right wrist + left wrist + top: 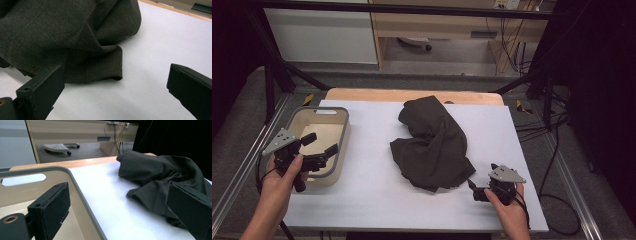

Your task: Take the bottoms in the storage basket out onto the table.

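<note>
Right gripper (475, 190) held low at the near corner of the dark garment (432, 142), fingers spread, tips just beside its hem. Left gripper (319, 149) raised over the beige bin (343, 142), left of the garment, fingers spread. Garment lies crumpled mid-worktop (377, 190).

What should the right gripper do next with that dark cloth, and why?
Probably ease the right gripper forward onto the cloth's near edge and close. Its jaws stand open, nothing between them, with the crumpled hem just ahead in the right gripper view.
</note>
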`<state>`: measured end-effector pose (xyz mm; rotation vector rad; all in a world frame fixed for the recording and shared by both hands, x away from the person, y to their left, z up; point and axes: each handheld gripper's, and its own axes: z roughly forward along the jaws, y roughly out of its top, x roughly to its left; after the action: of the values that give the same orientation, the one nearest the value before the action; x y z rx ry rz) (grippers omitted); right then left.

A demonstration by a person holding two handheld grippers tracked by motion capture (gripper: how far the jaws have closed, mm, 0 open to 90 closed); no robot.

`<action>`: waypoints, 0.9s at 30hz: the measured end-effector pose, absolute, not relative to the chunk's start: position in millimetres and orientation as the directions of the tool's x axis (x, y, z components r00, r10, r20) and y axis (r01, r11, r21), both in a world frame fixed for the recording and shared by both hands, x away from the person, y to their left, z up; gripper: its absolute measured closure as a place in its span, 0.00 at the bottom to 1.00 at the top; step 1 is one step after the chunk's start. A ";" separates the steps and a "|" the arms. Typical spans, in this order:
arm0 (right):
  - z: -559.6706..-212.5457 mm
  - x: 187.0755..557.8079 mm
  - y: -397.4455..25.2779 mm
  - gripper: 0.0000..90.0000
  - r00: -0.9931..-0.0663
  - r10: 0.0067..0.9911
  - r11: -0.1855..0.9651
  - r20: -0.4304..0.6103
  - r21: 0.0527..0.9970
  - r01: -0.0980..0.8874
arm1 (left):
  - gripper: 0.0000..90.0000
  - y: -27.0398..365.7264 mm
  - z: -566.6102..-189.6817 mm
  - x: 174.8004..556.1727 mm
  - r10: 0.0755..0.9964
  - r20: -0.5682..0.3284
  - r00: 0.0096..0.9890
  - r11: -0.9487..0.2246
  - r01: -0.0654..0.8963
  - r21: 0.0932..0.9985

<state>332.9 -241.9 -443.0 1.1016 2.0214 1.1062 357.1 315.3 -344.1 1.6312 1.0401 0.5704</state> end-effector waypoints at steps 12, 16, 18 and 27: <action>-443.3 332.7 -241.5 0.03 -0.495 0.863 0.318 -0.096 0.866 0.386 | 0.07 314.4 -360.0 355.2 0.856 -0.135 0.499 -0.068 0.368 0.928; -443.3 332.5 -241.1 0.03 -0.497 0.862 0.323 -0.101 0.865 0.384 | 0.07 315.1 -363.1 353.8 0.857 -0.139 0.496 -0.067 0.374 0.925; -443.3 332.4 -241.1 0.03 -0.497 0.862 0.323 -0.101 0.865 0.384 | 0.07 314.9 -364.7 352.6 0.856 -0.137 0.498 -0.071 0.376 0.924; -443.4 332.5 -240.7 0.02 -0.499 0.861 0.323 -0.099 0.863 0.387 | 0.07 312.4 -369.1 348.6 0.852 -0.115 0.511 -0.109 0.388 0.915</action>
<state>332.5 -240.7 -443.4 1.0958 2.0334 1.1020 348.6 312.4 -369.1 1.7102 1.0568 0.5553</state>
